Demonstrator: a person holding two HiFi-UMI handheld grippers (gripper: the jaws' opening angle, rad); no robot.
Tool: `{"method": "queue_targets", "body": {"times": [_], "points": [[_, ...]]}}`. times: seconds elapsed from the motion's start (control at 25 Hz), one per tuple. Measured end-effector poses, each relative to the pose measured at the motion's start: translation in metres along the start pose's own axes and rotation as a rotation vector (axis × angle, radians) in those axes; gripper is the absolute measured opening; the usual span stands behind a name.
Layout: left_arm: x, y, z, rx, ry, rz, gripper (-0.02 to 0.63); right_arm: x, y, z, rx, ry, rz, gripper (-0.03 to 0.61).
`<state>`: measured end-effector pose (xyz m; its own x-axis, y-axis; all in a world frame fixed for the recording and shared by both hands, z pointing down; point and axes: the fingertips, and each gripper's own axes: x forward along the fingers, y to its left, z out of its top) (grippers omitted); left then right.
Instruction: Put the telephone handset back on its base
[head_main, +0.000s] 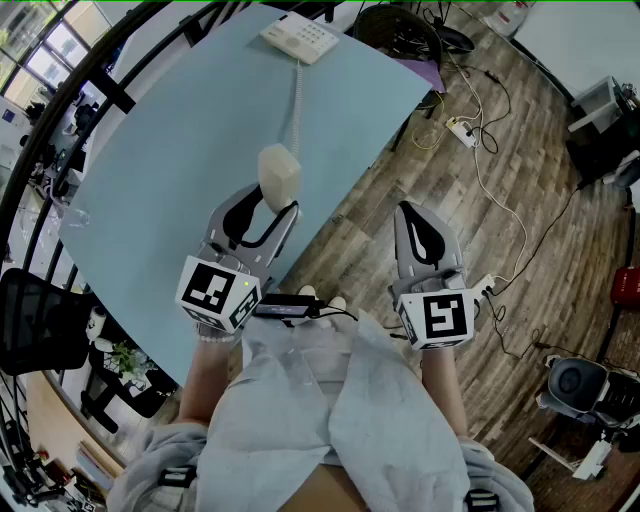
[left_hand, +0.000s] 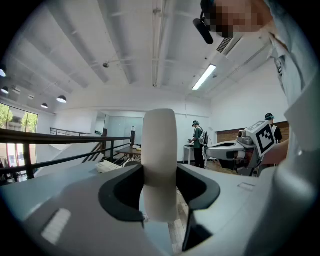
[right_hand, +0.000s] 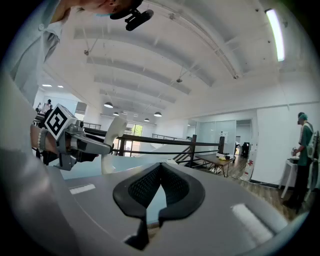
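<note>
Head view: left gripper (head_main: 262, 212) sits over the near edge of the pale blue table (head_main: 160, 150). Its fingers (head_main: 228, 215) are clamped on the cream telephone handset (head_main: 278, 175), which stands up out of them. Cannot tell whether the handset's lower end touches the table. The telephone base (head_main: 300, 38) lies at the table's far edge, well apart from the handset. A coiled cord (head_main: 297, 100) runs between the two.

Left gripper view: handset (left_hand: 160, 160) upright, with the dark pads (left_hand: 122, 195) pressing it from both sides.

Right gripper (head_main: 425, 235) is off the table's near-right edge, over the wooden floor (head_main: 500, 180). Right gripper view: fingers (right_hand: 145, 187) together at the tips, nothing between them. The left gripper (right_hand: 75, 140) and its handset (right_hand: 112, 145) show at the left.
</note>
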<state>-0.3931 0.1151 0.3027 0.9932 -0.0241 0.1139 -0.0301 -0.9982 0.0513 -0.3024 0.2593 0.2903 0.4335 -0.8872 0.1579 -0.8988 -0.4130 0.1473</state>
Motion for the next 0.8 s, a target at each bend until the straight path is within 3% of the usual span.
{"method": "queue_targets", "body": {"times": [0.8], "points": [[0.015,-0.017,-0.005,0.036,0.031,0.026,0.195,-0.007,-0.019,-0.015,0.037,0.005,0.020,0.006]]}}
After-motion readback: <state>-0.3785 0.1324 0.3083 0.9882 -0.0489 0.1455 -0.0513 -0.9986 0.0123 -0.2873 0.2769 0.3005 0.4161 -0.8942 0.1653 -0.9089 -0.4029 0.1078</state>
